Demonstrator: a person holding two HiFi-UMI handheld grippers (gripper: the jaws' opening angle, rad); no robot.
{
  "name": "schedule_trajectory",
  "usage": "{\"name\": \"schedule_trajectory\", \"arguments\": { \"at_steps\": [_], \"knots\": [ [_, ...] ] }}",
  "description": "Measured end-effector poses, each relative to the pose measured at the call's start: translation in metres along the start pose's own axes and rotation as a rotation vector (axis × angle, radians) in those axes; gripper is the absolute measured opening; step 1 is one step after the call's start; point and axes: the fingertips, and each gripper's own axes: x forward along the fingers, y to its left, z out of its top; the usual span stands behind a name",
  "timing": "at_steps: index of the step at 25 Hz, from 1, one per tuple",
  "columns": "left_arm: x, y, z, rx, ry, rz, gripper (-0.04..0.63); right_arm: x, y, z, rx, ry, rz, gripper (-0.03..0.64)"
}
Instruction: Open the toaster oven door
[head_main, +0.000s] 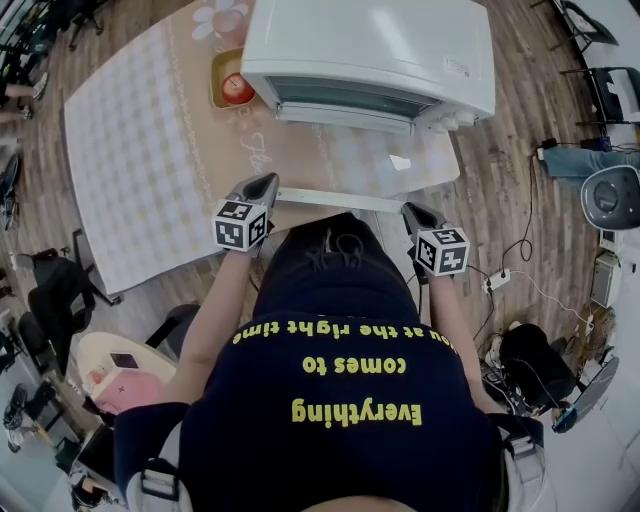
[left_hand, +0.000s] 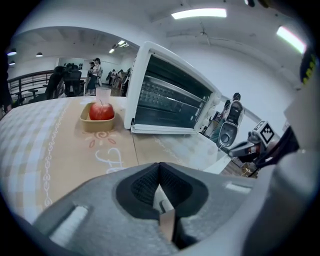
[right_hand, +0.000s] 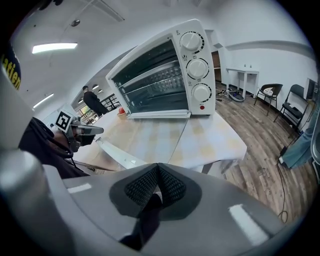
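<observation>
- While the left gripper (head_main: 266, 183) and right gripper (head_main: 411, 210) hang clenched and empty at the table's (head_main: 140, 160) near edge, the oven (head_main: 370, 50) stands at its far edge (door (head_main: 340, 98) shut).
- Unbraced, the oven may slide forward when the door is pulled.

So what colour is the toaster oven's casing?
White; the toaster oven shows best in the right gripper view.

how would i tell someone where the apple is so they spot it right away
Find the white toaster oven at the far edge of the table. At its left side in the head view, opposite the knobs, sits a shallow tan dish holding the apple. It is the only round red thing on the tabletop.
</observation>
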Motion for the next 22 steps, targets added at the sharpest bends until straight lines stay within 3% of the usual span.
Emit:
{"name": "schedule_trajectory", "arguments": {
  "at_steps": [6, 22],
  "knots": [
    [-0.003, -0.005, 0.022, -0.024, -0.066, -0.019, 0.0, 0.0, 0.001, 0.001, 0.011, 0.003, 0.009, 0.012],
    [-0.004, -0.011, 0.028, 0.04, -0.088, -0.021, 0.0, -0.005, 0.0, 0.023, 0.023, -0.053, 0.01, 0.012]
  ]
}}
